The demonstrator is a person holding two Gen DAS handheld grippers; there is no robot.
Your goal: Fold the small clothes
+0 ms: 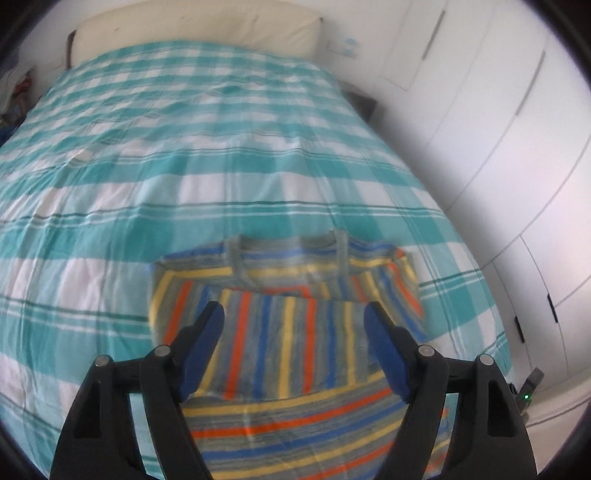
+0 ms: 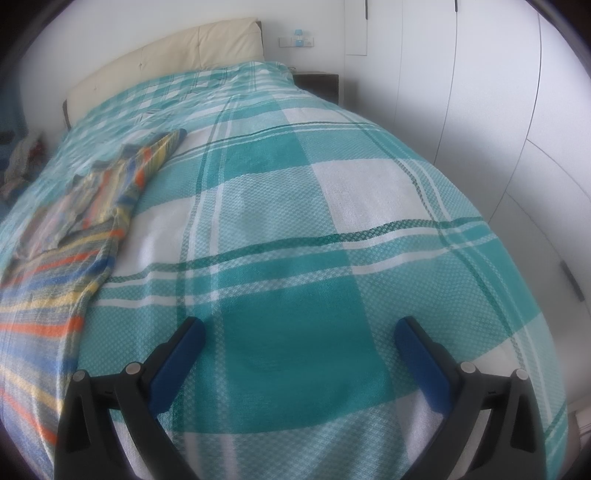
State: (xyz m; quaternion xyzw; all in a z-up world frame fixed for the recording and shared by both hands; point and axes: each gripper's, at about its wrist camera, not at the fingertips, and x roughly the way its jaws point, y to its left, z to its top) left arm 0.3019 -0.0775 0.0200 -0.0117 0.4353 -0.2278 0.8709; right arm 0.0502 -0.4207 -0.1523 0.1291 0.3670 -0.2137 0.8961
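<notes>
Lying on the teal-and-white checked bedspread (image 1: pixel 155 177), the striped shirt (image 1: pixel 284 332) is the landmark for everything else. It is a small garment in grey, orange, blue and yellow stripes, spread near the foot end of the bed. In the left wrist view its grey collar points toward the cream headboard (image 1: pixel 195 29), and a folded flap with stripes running up and down lies across its middle, over a lower part whose stripes run crosswise.

Left of the shirt, only open bedspread shows, with a blurred heap of dark things beyond the bed's far left edge that cannot be made out.

Directly over the shirt's folded flap hangs the left gripper (image 1: pixel 293 314). Its blue-padded jaws stand wide apart, one on each side of the flap, with nothing held between them; whether the tips touch the cloth cannot be told.

Right of the shirt, in the right wrist view, the right gripper (image 2: pixel 299 328) is above bare checked bedspread, well clear of the garment's (image 2: pixel 92 221) right edge. Its jaws are also spread wide and hold nothing.

Farther right of the shirt, past the bed's edge, stand white wardrobe doors (image 2: pixel 480 110), and a dark bedside cabinet (image 2: pixel 319 83) sits beside the headboard.
</notes>
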